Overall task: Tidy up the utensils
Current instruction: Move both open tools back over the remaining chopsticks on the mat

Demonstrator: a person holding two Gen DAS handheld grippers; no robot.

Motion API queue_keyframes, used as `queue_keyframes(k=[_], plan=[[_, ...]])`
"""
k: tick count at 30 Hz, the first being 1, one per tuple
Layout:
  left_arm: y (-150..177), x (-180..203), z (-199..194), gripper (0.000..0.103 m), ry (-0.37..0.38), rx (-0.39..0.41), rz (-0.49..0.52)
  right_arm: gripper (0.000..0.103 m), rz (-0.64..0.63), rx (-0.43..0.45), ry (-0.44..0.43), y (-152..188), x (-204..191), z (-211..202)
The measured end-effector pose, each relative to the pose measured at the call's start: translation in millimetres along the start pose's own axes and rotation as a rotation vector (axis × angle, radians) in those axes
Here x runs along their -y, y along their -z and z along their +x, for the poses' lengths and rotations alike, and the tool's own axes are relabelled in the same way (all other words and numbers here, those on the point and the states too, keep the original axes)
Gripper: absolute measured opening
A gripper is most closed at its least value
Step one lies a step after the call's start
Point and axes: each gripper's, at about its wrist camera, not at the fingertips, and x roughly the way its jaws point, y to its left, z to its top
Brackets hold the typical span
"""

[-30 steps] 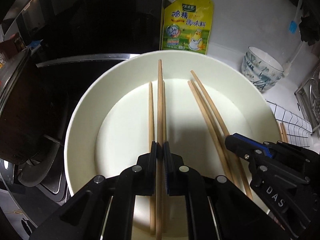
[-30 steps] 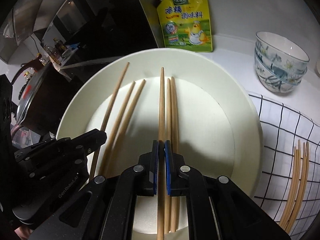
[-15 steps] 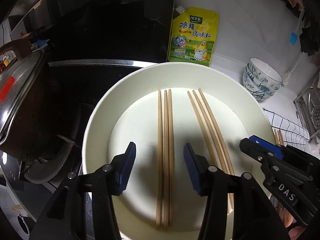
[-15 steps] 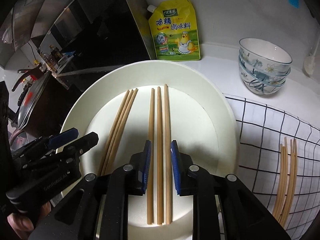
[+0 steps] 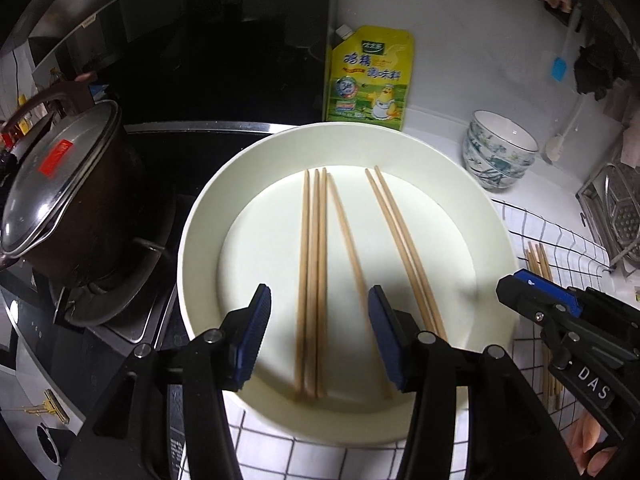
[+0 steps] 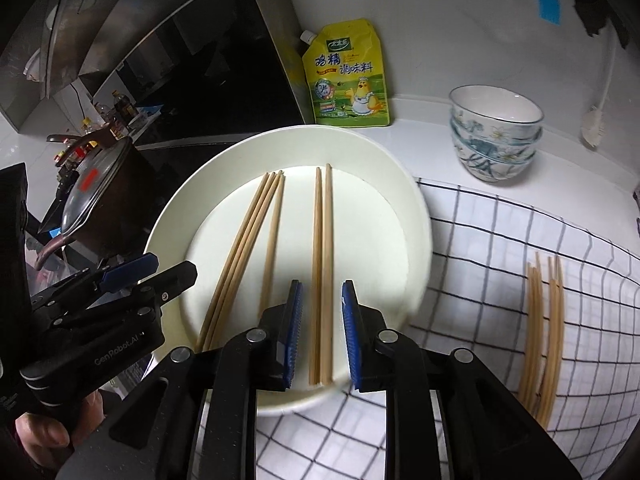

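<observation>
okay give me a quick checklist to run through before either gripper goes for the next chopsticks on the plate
1. Left gripper open, empty: ok.
2. Right gripper open, empty: ok.
3. Pair of chopsticks lies lined up between the right gripper's fingers: ok.
4. All six chopsticks inside the white plate: ok.
5. Stray chopstick slanted apart from the group of three: not ok.
6. Grippers well apart from each other: ok.

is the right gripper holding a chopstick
No, the right gripper is open, its jaws apart on either side of two chopsticks lying on the plate.
</observation>
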Motion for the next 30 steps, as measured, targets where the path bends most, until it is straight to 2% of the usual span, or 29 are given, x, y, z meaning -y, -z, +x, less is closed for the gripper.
queue_keyframes(k=[9, 16, 23, 30], plan=[[17, 38, -28, 0.054, 0.024, 0.016, 0.036, 0.019, 0.035, 0.041, 0.029, 27, 41, -46], [27, 90, -41, 0.058, 0.076, 0.033, 0.084, 0.021, 0.086, 0.057, 0.086, 51, 87, -78], [34, 142, -44, 0.063, 0.127, 0.042, 0.139, 0.026, 0.126, 0.065, 0.159, 73, 132, -103], [47, 189, -27, 0.068, 0.157, 0.02, 0.159, 0.027, 0.142, 0.037, 0.208, 99, 176, -104]])
